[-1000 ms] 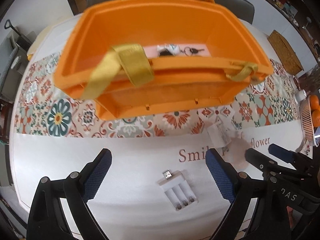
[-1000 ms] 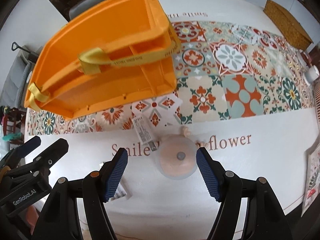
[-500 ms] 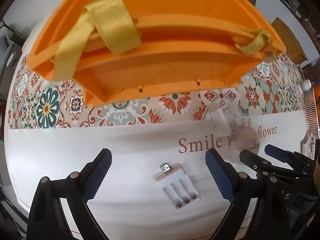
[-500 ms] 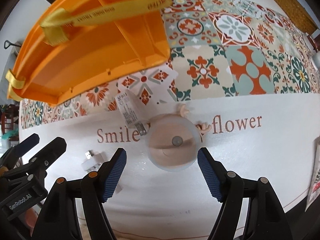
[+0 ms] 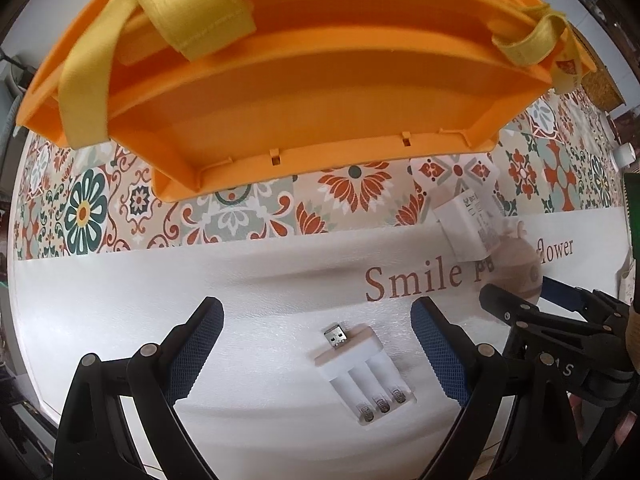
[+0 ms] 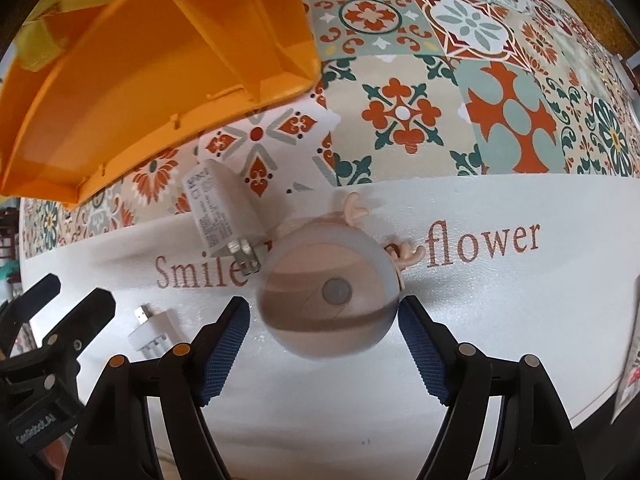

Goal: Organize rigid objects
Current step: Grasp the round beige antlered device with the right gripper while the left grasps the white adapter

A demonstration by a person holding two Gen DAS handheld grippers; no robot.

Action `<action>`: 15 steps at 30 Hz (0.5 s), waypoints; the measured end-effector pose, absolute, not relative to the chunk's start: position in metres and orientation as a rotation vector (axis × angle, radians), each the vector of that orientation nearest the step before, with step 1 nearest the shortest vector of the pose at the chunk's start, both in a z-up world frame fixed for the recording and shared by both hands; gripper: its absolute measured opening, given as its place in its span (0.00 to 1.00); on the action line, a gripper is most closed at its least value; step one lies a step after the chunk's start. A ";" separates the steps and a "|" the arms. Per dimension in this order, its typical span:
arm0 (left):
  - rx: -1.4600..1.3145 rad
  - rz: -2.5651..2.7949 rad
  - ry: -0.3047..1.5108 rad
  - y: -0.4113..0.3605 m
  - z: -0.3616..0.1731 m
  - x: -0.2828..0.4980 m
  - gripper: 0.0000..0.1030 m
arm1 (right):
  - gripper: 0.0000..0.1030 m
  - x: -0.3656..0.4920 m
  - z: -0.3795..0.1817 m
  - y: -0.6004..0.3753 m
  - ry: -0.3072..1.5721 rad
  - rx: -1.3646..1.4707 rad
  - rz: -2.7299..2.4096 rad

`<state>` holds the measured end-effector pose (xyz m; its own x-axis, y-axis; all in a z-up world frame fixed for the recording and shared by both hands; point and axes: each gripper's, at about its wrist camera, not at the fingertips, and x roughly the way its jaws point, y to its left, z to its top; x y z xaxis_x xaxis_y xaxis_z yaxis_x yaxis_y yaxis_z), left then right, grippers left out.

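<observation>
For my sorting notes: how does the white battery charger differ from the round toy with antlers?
The battery charger is flat, white and boxy; the round toy is a beige ball with antlers. The charger lies between the open left tool; the toy between the open right tool. Both rest on the table.

Battery holder [image 5: 365,372]: white, three vacant slots, USB plug, flat on desk.
Charger [image 6: 219,206]: white wall plug, lying beside the ball.
Antlered ball [image 6: 329,296]: beige-grey, round, on desk.
Orange bin [image 5: 304,68]: yellow straps, behind them.
</observation>
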<state>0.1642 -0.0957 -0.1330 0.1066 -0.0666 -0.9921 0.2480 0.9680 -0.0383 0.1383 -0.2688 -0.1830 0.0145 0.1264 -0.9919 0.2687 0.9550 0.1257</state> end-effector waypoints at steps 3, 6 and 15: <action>0.160 -0.224 1.448 -0.095 -0.136 0.165 0.93 | 0.75 0.141 -0.191 -0.264 1.564 0.304 -0.120; 0.170 -0.221 1.445 -0.095 -0.138 0.165 0.93 | 0.75 0.140 -0.195 -0.262 1.562 0.284 -0.130; 0.187 -0.255 1.428 -0.102 -0.147 0.161 0.93 | 0.73 0.139 -0.199 -0.250 1.522 0.254 -0.145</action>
<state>0.1607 -0.1024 -0.1469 0.1222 -0.0622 -0.9906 0.2845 0.9584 -0.0251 0.1386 -0.2496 -0.1992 0.0472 0.0644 -0.9968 0.2510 0.9651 0.0743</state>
